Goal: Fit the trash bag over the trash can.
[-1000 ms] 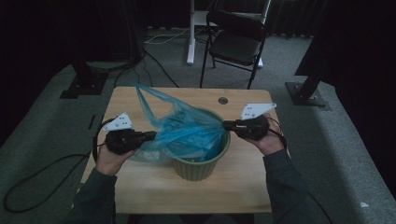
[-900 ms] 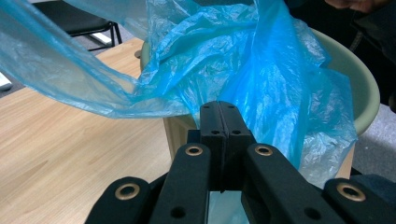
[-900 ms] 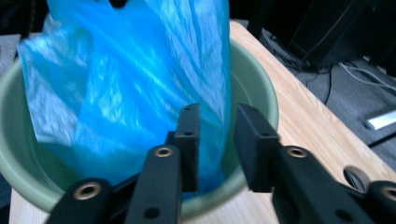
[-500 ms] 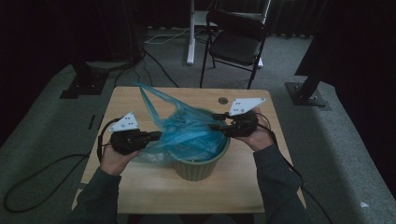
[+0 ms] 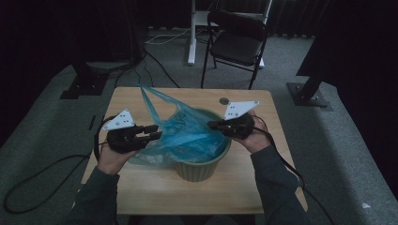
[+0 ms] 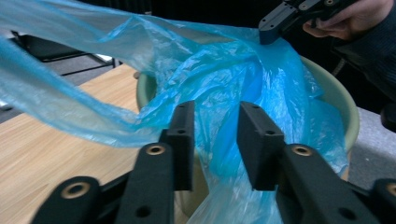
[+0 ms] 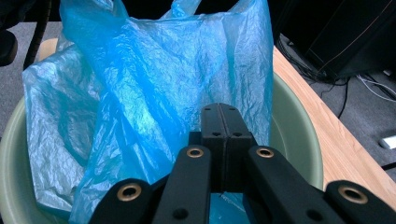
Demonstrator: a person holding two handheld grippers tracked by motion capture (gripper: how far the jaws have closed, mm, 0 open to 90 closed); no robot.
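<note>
Blue bag (image 5: 187,133) draped in the green pot (image 5: 202,169) on the table (image 5: 155,192).
Your left gripper (image 6: 215,140) has just been opening, bag film between its parted jaws; your right gripper (image 7: 222,122) has just pressed together at the bag's edge.

1. No lettering, brand, number or sign can be read on the blue plastic bag (image 5: 187,133).
2. The green tub (image 5: 202,168) under the bag bears no legible label.
3. The grey plates on top of the tongs either side of the tub show small dark dots, not characters.
4. The round insert (image 5: 224,100) in the table (image 5: 155,187), just beyond the tub, carries no readable mark.
5. The folding chair (image 5: 237,42) behind the table shows no tag or writing.
</note>
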